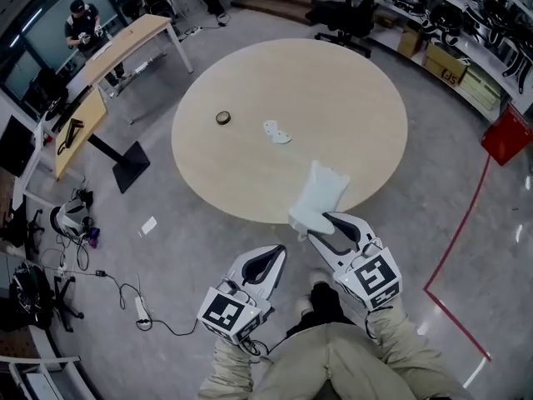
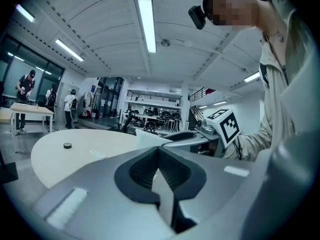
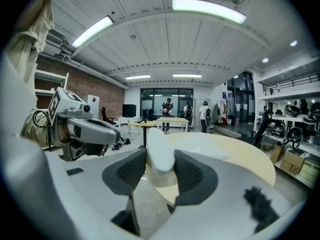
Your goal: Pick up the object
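At the table's (image 1: 316,90) near edge, my right gripper (image 1: 315,222) has its jaws closed on the lower end of a white pouch (image 1: 321,192). The right gripper view shows both pads pressing its flat sides, with the jaws held fairly wide by the pouch's thickness. That makes this the gripped object.

The relation that matters is the pouch's long axis. It runs straight out from the claw, away from me and over the rim, so nearly all of it hangs ahead of the pads. From the head view I cannot tell whether its far end rests on the tabletop or sits just clear of it.

My left gripper (image 1: 279,255) is lower and to the left, nearer my legs and apart from the pouch. Its jaws are together with nothing between them.

A dark ring (image 1: 223,117) and a white scrap (image 1: 277,132) lie well apart from the pouch, farther across the table.

I judge the next move to be a straight lift with the right hand. The unsupported end may droop or swing.
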